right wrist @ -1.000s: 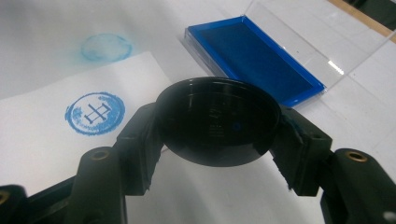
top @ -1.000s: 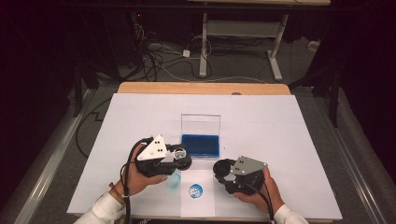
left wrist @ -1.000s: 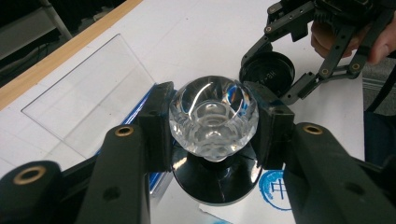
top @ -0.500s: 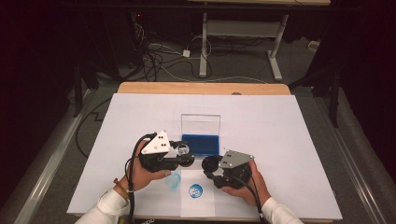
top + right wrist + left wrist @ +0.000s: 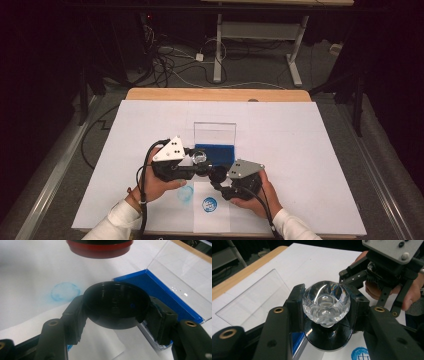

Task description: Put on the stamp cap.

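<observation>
Near the front edge of the white table (image 5: pixel 310 150), at about six o'clock from the open blue case (image 5: pixel 215 150), a clear faceted knob (image 5: pixel 326 301) is pinched between the jaws of the left gripper (image 5: pixel 200 167). A round black cap (image 5: pixel 116 305) is clamped in the jaws of the right gripper (image 5: pixel 218 176), just beside the knob at its four o'clock. Blue stamp marks (image 5: pixel 209 204) are seen on the paper at six o'clock from both.

I see left tongs (image 5: pixel 206 171): black, grey screwed triangular plate, black cable | right tongs (image 5: pixel 216 181): same | brass rivets on jaws | white sleeves (image 5: pixel 115 222)
</observation>
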`<state>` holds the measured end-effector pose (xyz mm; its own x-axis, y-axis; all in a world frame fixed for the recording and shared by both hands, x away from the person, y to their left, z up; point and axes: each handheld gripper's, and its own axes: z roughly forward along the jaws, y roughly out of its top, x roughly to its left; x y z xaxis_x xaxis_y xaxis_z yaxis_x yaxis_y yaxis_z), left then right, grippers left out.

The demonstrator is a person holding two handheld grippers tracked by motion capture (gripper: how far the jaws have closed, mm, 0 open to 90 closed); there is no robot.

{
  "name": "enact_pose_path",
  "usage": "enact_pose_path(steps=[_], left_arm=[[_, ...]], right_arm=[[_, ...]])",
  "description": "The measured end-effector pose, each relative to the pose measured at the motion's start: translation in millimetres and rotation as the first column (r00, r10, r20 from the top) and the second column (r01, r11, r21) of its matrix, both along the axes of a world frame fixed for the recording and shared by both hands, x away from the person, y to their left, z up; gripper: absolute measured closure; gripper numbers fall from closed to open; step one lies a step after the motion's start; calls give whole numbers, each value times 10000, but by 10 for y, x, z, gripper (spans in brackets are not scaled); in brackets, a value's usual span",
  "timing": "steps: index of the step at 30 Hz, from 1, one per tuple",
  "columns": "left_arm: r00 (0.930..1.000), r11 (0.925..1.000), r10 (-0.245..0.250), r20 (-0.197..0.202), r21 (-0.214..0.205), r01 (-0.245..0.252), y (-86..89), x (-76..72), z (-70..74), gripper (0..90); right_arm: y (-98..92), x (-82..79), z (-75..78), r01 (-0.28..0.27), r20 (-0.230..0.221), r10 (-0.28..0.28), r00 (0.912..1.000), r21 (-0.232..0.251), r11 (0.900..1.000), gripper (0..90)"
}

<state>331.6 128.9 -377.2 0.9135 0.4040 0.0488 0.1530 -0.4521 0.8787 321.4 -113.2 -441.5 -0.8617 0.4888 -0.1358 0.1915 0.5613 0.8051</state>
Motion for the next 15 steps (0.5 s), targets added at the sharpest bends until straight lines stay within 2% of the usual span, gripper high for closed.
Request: enact_pose_path(steps=[6,15], left_arm=[[9999,10000,-5,117,9,5,-26,-13,27,543],[9999,9998,23,148,-208,-20,-33,1,72,543]], right_arm=[[-4,19,72,27,111,-30,9999,241,9997,386],[30,23,56,-52,163,49,9999,188,9998,386]])
